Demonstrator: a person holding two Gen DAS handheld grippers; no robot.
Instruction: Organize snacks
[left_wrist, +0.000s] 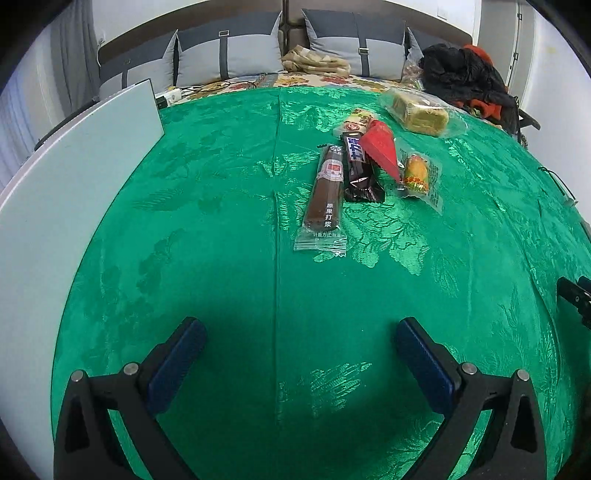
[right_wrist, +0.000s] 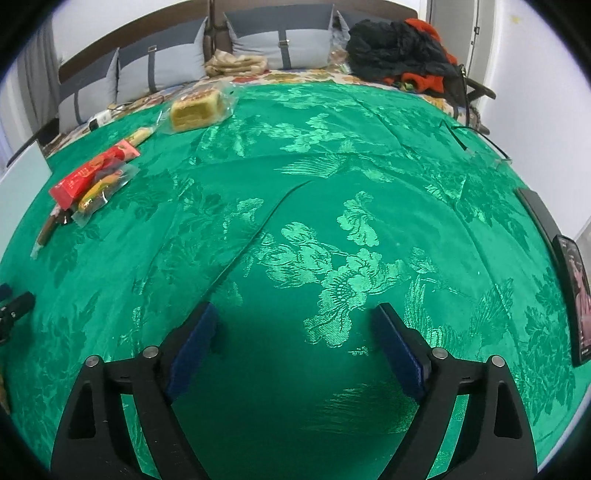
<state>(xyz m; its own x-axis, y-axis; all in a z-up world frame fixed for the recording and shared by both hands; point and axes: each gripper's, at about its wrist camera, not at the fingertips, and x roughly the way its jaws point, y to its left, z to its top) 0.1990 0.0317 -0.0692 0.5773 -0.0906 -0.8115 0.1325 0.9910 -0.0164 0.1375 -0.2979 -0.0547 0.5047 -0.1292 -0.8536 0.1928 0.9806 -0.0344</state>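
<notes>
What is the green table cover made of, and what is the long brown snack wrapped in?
The green cover looks like woven satin-type fabric: shiny raised flower patterns and fold creases. The long brown snack seems wrapped in thin glossy plastic film: its crimped end is see-through. Exact materials can't be confirmed.

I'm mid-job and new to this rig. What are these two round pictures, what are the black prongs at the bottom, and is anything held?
Each picture comes from a fisheye camera on a hand-held gripper, looking along its two fingers. The left gripper and right gripper are both open and hold nothing. Ahead of the left one, on the green tablecloth, lie the snacks: a brown bar, a dark bar, a red packet, a yellow snack and a wrapped cake. The right view shows the same group at far left.
</notes>
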